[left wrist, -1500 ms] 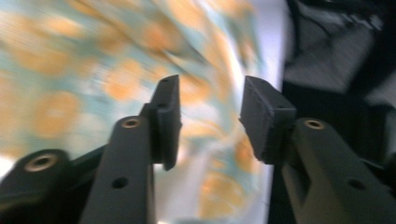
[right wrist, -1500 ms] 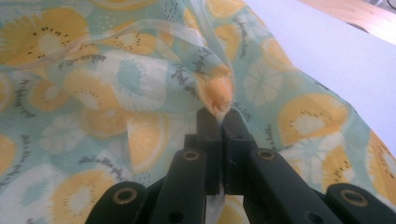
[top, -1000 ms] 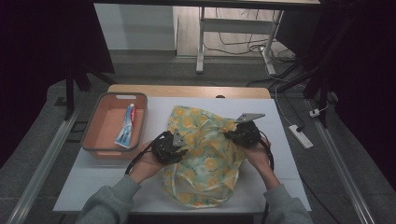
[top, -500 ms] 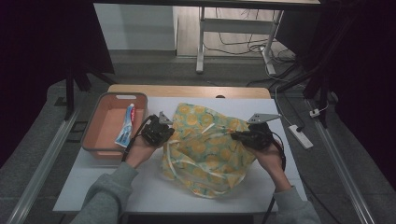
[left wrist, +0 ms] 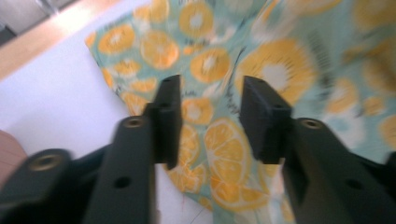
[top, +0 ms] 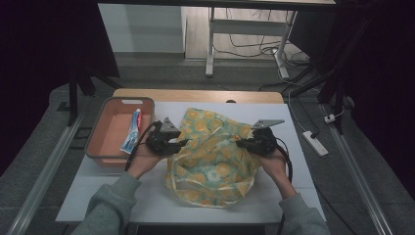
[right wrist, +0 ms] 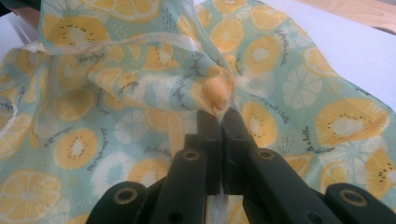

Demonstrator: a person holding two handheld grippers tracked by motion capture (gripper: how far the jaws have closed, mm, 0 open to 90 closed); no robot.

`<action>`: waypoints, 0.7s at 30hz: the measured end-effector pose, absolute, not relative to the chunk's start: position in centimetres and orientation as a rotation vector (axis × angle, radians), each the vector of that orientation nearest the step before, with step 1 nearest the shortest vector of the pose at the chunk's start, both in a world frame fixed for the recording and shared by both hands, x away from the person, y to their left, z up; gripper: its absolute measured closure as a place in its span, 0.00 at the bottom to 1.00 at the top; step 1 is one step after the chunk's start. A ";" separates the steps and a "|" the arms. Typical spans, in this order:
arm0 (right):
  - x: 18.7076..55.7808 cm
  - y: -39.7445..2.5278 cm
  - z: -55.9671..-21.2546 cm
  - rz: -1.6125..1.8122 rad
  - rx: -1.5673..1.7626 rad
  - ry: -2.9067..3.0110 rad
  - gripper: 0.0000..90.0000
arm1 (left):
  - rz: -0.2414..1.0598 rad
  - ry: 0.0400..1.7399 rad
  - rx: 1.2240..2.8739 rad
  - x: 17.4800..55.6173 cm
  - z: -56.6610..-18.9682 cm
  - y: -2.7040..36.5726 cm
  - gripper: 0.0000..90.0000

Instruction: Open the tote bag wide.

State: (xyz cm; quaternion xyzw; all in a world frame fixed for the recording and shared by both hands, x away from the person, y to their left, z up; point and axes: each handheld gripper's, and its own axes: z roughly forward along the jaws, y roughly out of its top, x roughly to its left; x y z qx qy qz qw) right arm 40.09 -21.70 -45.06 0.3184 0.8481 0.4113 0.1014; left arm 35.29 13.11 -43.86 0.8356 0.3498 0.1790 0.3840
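Fruit-print cloth (top: 215,156) lies crumpled mid-bench (top: 293,196). Right hand-held gripper (right wrist: 218,114) is clamped on a pinched fold; left hand-held gripper (left wrist: 208,119) gapes over the cloth's edge, gripping nothing. Looks thin, limp, light, likely slippery: best taken at hems or corners.

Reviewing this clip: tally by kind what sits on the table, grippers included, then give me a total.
Fruit-print cloth: 1
Orange tray: 1
Toothpaste tube, lying in the tray: 1
Handheld grippers: 2, the left gripper open at the cloth's edge, the right gripper shut on a pinch of cloth
Total: 5
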 end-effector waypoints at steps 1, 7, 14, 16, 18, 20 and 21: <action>40.2 -21.7 -45.2 1.218 0.943 2.509 0.97 | 0.444 0.892 2.114 35.1 -43.5 13.5 0.53; 40.3 -21.6 -45.3 1.224 0.946 2.512 0.97 | 0.437 0.894 2.084 34.6 -42.1 15.7 0.46; 40.2 -21.3 -45.4 1.213 0.931 2.519 0.97 | 0.429 0.941 2.072 35.1 -41.7 17.8 0.43; 40.2 -21.4 -45.4 1.215 0.931 2.519 0.97 | 0.442 0.964 2.073 35.3 -41.7 18.2 0.42; 40.1 -21.5 -45.4 1.214 0.935 2.518 0.97 | 0.442 0.988 2.071 35.6 -41.8 18.8 0.41; 40.1 -21.6 -45.5 1.208 0.935 2.521 0.97 | 0.440 1.011 2.059 35.8 -41.8 19.4 0.41; 40.0 -21.7 -45.6 1.206 0.937 2.520 0.97 | 0.441 1.022 2.059 36.0 -41.9 19.7 0.41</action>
